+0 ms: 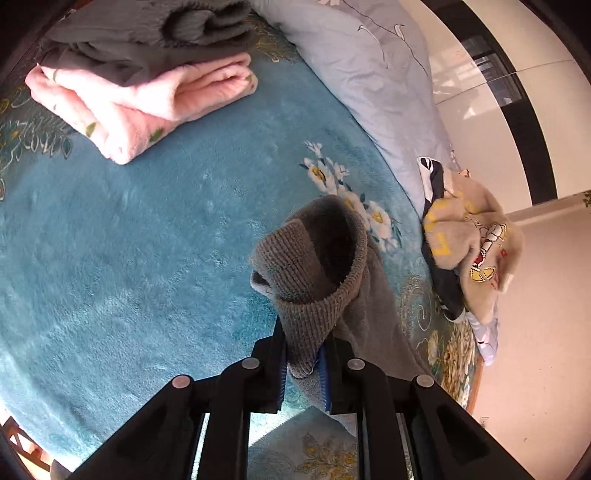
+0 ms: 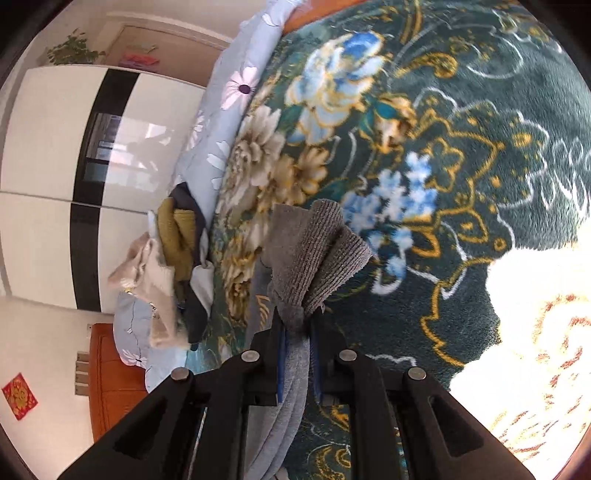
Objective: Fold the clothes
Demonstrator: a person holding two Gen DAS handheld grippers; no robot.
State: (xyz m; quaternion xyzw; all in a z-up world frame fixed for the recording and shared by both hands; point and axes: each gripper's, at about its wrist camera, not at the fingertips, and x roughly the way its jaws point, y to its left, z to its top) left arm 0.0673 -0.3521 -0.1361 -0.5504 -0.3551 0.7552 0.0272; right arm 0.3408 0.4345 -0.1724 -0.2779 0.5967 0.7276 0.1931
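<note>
A grey garment point(image 1: 317, 266) is pinched at a ribbed cuff by the left gripper point(image 1: 303, 363), fingers pressed onto the knit, and is held up over the teal floral blanket point(image 1: 147, 240) on the bed. Another ribbed edge of the same grey garment point(image 2: 314, 251) is clamped by the right gripper point(image 2: 297, 363). Folded pink point(image 1: 140, 99) and dark grey point(image 1: 155, 33) items are stacked at the far left. An unfolded clothes pile point(image 1: 469, 236) is seen by the bed edge, beside a pale blue quilt point(image 1: 369, 74).
</note>
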